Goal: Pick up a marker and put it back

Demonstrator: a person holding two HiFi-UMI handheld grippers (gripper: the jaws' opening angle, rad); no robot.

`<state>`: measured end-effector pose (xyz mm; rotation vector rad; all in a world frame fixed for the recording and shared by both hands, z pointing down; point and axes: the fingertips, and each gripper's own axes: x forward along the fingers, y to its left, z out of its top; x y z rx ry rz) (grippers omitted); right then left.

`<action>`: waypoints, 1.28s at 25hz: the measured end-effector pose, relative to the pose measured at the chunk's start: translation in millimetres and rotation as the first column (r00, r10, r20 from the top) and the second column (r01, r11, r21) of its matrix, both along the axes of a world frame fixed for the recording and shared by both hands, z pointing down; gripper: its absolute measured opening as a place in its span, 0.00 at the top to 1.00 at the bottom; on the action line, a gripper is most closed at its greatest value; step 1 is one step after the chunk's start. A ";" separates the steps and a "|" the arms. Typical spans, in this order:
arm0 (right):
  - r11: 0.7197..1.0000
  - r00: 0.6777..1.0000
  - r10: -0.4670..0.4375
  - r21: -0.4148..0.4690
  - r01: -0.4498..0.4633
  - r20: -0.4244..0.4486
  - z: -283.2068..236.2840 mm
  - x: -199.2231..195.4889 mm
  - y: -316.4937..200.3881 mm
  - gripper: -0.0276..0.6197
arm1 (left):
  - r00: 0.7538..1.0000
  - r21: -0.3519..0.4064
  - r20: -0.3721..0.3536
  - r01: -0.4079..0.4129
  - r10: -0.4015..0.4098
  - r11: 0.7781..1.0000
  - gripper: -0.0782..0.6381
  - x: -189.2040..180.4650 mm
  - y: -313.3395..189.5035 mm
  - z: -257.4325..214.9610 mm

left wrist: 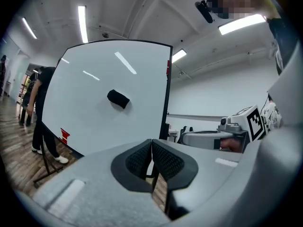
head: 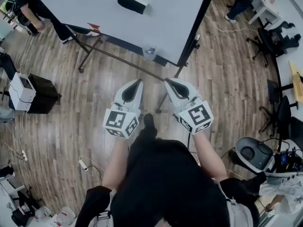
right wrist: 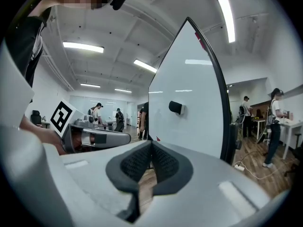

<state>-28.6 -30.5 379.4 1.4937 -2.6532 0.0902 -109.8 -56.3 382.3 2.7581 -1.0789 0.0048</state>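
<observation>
Wood-plank floor spreads below you, with a wheeled whiteboard standing ahead on its dark frame. You hold both tools out at waist height, side by side and close together, tips angled slightly toward each other and aimed at the whiteboard's lower edge. Your bare forearms run down out of the head view behind them.

The left tongs are pressed together, pad against pad, with nothing between them; the left gripper view shows only floor through the slit below. The right tongs are likewise closed and empty. Each carries its cube of black-and-white square patterns, left and right.

A black eraser clings to the whiteboard's face near its top. A small clear holder hangs at the whiteboard's lower edge, toward its right corner, well ahead of both tips. Something bluish sits in it, but you cannot tell from here whether that is the marker.

Red marks near the lower left corner are too small to read. A person by the whiteboard's left edge is cut off by the frame, and office chairs stand at far right.
</observation>
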 end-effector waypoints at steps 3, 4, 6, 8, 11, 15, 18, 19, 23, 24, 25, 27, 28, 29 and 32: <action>1.000 1.000 -0.007 0.000 0.007 -0.012 -2.6 -2.6 -27.9 0.95 | 1.000 0.003 -0.001 -0.002 0.002 1.000 0.87 0.2 -24.3 0.9; 1.000 1.000 -0.010 0.002 0.010 -0.016 -2.2 -4.0 -36.8 0.95 | 1.000 0.003 -0.001 -0.001 0.001 1.000 0.87 -0.2 -32.6 2.6; 1.000 1.000 -0.013 0.003 0.014 -0.026 0.2 -6.5 -52.8 0.95 | 1.000 -0.001 -0.001 0.000 0.000 1.000 0.87 -1.1 -49.2 7.4; 1.000 0.999 -0.013 -0.002 0.013 -0.032 3.8 -6.8 -67.4 0.95 | 1.000 -0.008 0.006 -0.001 0.001 1.000 0.87 -0.6 -65.8 13.7; 1.000 0.999 -0.016 -0.014 0.015 -0.028 9.4 -3.7 -84.0 0.95 | 1.000 -0.019 0.025 -0.005 0.006 1.000 0.87 5.2 -83.7 22.4; 0.998 0.999 -0.047 -0.037 0.046 -0.025 14.8 1.9 -99.5 0.95 | 0.999 -0.035 0.041 0.009 -0.008 0.999 0.87 15.3 -95.1 30.9; 0.995 0.996 -0.089 -0.042 0.088 -0.028 15.0 6.6 -111.6 0.95 | 0.998 -0.041 0.051 0.045 -0.043 0.998 0.87 23.2 -105.6 34.9; 0.994 0.994 -0.104 -0.045 0.103 -0.030 14.8 8.9 -114.5 0.95 | 0.997 -0.045 0.052 0.059 -0.057 0.997 0.87 26.3 -107.9 35.9; 0.986 0.986 -0.161 -0.051 0.159 -0.030 10.2 20.7 -123.1 0.95 | 0.992 -0.050 0.055 0.116 -0.113 0.992 0.87 39.1 -111.7 37.5; 0.984 0.985 -0.173 -0.050 0.171 -0.029 9.1 24.0 -124.9 0.95 | 0.990 -0.051 0.057 0.129 -0.126 0.990 0.87 42.3 -113.3 38.5; 0.982 0.982 -0.184 -0.049 0.182 -0.030 8.8 27.1 -126.4 0.95 | 0.989 -0.052 0.059 0.141 -0.138 0.989 0.87 45.2 -114.9 39.9; 0.978 0.978 -0.204 -0.052 0.203 -0.032 10.5 31.8 -128.6 0.95 | 0.985 -0.056 0.066 0.161 -0.157 0.985 0.87 50.2 -116.8 44.4; 0.976 0.977 -0.213 -0.053 0.211 -0.032 11.7 33.8 -129.3 0.95 | 0.984 -0.058 0.071 0.169 -0.165 0.984 0.87 52.3 -117.1 47.0; 0.974 0.975 -0.220 -0.054 0.218 -0.030 12.6 35.6 -129.7 0.95 | 0.982 -0.060 0.075 0.176 -0.171 0.983 0.87 54.1 -117.2 49.4; 0.970 0.970 -0.240 -0.056 0.238 -0.031 13.6 39.3 -128.6 0.95 | 0.978 -0.063 0.088 0.196 -0.190 0.979 0.87 58.4 -116.7 55.1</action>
